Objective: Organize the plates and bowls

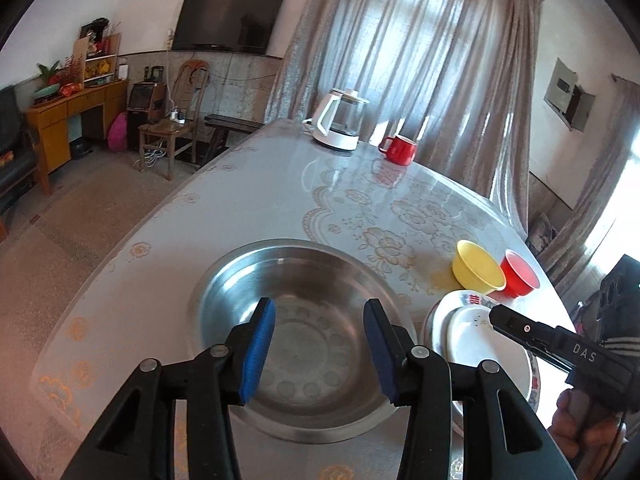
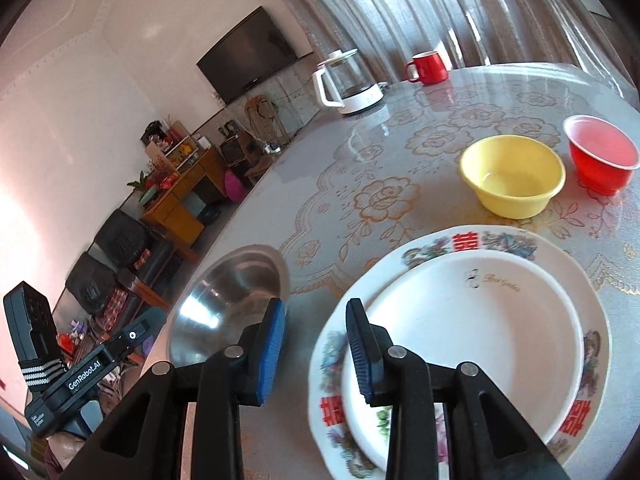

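Count of items sitting on the table (image 2: 400, 152):

- Plates: two, stacked, lying at lower right of the right wrist view: white plate (image 2: 480, 320) resting on a larger flowered plate (image 2: 568, 264).
- Bowls: three. One steel bowl (image 1: 296, 280) sitting at centre of the left wrist view; one yellow bowl (image 2: 512, 176) and one red bowl (image 2: 604, 156) standing at upper right.
- Mugs: one red mug (image 2: 428, 67).
- Kettles: one white kettle (image 2: 348, 80).

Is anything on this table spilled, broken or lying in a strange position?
Nothing stands out. The steel basin, yellow bowl and red bowl stand upright and empty. The small white plate lies flat on the flowered plate, a bit off-centre. No spill or crack is visible.
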### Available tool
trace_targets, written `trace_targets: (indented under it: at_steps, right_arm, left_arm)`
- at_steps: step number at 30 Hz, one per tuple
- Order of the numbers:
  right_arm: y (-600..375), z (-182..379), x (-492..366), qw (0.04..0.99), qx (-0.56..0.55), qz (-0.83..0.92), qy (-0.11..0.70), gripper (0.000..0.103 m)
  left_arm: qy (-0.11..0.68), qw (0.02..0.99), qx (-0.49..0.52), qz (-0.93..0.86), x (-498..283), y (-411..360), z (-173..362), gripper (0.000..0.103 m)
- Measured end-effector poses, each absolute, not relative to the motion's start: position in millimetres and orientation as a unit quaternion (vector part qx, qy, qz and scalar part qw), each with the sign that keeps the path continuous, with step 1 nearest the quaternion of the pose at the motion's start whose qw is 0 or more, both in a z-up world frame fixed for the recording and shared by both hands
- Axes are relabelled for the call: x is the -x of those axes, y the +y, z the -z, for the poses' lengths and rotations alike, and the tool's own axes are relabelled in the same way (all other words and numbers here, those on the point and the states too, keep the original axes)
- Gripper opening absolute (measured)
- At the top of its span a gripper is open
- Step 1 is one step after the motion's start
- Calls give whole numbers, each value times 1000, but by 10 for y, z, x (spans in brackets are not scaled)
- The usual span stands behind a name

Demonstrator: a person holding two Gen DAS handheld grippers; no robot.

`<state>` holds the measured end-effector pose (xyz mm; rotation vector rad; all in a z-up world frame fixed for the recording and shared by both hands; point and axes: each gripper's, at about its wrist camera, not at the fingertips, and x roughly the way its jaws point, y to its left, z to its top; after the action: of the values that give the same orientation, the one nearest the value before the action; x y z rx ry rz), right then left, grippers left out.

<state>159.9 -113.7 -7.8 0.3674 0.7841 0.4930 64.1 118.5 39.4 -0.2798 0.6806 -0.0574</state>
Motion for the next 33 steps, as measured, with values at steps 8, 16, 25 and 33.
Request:
trace_targets:
  at_steps: [8,16,25,33]
  right_arm:
    - [-1867,79,-1840,885,-237,-162,367,38]
    - [-2322,158,-2226,878,-281,-114,369,40]
    - [-2568,292,-2641,873,-297,-79,378,40]
    - [-2604,442,-2870,871,-280,-70,398,35]
  left_arm:
    - [357,919,119,119,-1105,564,-503,47]
    - [403,887,164,157,-1744,176,-415,67]
    - [446,857,190,175,-2391,-244,-241,51]
    - [486,835,182,185,-2842,-610,20,41]
